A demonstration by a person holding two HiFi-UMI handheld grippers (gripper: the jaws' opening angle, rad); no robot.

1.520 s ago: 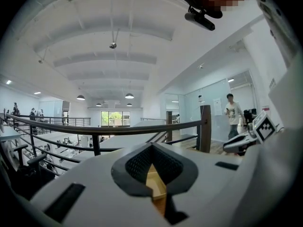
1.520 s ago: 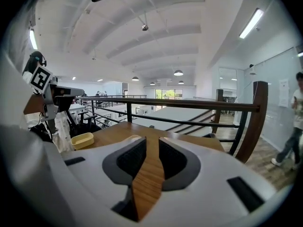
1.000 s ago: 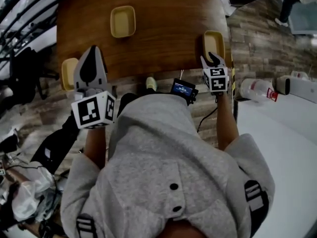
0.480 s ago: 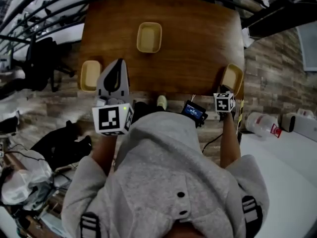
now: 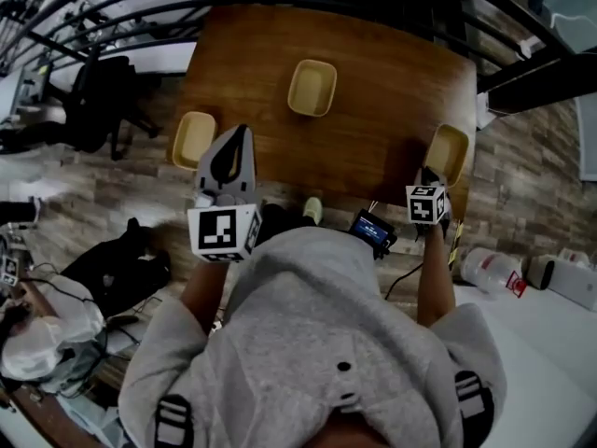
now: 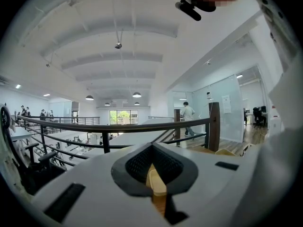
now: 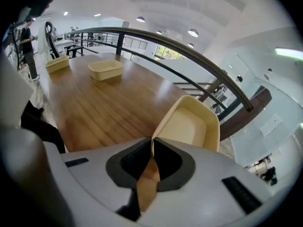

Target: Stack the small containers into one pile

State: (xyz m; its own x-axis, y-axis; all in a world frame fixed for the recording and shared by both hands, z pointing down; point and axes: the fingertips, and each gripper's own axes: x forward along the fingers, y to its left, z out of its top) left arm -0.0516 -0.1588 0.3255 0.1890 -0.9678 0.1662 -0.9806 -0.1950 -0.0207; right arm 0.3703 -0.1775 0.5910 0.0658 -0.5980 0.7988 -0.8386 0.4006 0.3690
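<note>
Wooden table [image 5: 373,63]: three small yellow containers on it, all well apart, none yet stacked.

Right-hand container [image 5: 447,154] at the near right corner, long axis running near to far, near short end toward the right gripper [image 5: 429,174]. In the right gripper view, jaws of the right gripper [image 7: 152,143] just closed in and now pinching the thin near rim wall of this container [image 7: 189,124], the tub extending straight away from the tips.

Far middle container [image 5: 312,88] far and left of those jaws; same tub [image 7: 106,70] across bare table [image 7: 104,108] in the right gripper view. Left-hand container [image 5: 193,139] at the near left edge, farther left again [image 7: 57,64].

Left gripper [image 5: 239,131] raised just right of the left-hand container, pointing away; jaws [image 6: 152,148] pressed together, nothing pinched.

Judged step: first pick. Likely course: lift by the near rim, then travel left and away toward the far middle container. Left-hand container nearer the left gripper, usable only after opening.
</note>
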